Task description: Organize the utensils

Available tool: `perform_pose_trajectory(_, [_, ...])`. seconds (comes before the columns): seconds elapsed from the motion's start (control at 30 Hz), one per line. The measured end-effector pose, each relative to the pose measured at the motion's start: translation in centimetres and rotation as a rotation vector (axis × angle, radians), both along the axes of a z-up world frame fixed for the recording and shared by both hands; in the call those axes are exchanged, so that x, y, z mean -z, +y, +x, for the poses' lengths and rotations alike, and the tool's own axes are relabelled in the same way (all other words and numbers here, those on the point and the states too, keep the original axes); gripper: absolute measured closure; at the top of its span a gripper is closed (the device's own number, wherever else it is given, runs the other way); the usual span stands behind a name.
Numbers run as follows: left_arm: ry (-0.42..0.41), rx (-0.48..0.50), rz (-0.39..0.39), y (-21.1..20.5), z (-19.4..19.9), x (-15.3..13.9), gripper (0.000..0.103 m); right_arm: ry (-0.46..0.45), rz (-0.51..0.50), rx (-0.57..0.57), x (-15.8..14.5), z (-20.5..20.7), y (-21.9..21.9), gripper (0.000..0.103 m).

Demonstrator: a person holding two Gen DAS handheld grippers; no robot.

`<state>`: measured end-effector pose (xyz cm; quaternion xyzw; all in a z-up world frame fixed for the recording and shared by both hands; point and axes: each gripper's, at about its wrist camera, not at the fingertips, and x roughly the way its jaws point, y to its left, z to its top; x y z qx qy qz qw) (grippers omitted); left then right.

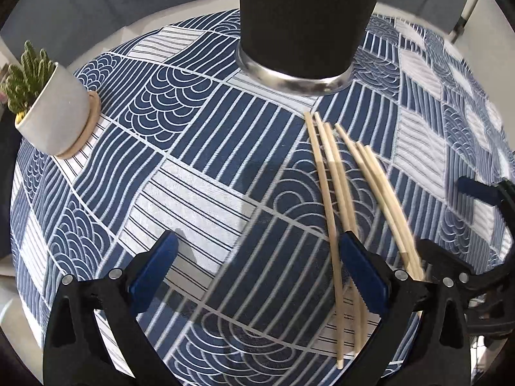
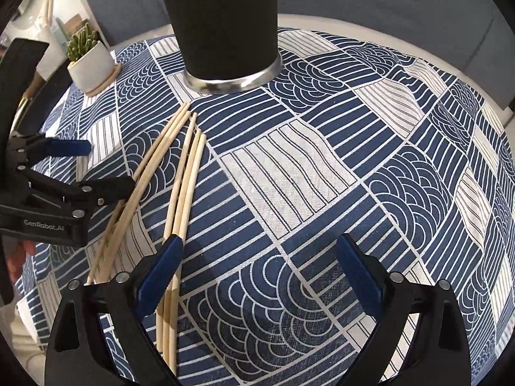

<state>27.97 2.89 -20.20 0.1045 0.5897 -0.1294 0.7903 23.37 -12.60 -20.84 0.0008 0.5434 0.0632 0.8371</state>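
Left wrist view: the left gripper (image 1: 257, 267) stands wide open and holds nothing. Its right-hand pad sits over the chopsticks (image 1: 338, 193), which lie loose on the patterned tablecloth (image 1: 193, 160) in two fanned groups, tips pointing toward the dark cup (image 1: 302, 22). The cup stands upright just beyond those tips; its mouth is cut off by the frame. A potted cactus (image 1: 48, 103) stands well apart at the far left.

Right wrist view: the right gripper (image 2: 257, 273) is also spread to its widest and empty. Its left-hand pad overlaps one group of chopsticks (image 2: 183, 193).

Step in hand, as judged: approach before pickup. The next move calls for centring the jaws across one group, then closing. Whether either pad touches the sticks cannot be told. The near ends are hidden under the gripper bodies.
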Motion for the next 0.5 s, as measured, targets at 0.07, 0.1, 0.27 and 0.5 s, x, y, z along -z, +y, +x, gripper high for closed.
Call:
perform_pose_trajectory(0.07, [0.005,0.004,-0.003,0.1,0.3,-0.1,0.004,0.005,0.0,0.017,0.1,0.1,0.1,0.008])
perform_pose_trajectory(0.1, [0.005,0.005,-0.004,0.2,0.3,-0.1,0.004,0.007,-0.002,0.02,0.1,0.0,0.1,0.008])
perform_pose_trajectory(0.27, [-0.003,0.02,-0.008,0.8,0.5,-0.2,0.004,0.015,-0.004,0.025,0.2,-0.1,0.2,0.008])
perform_pose_trajectory(0.5, [0.001,0.052,-0.004,0.7,0.9,0.0,0.004,0.118,-0.073,0.009,0.4,1.0,1.5,0.008])
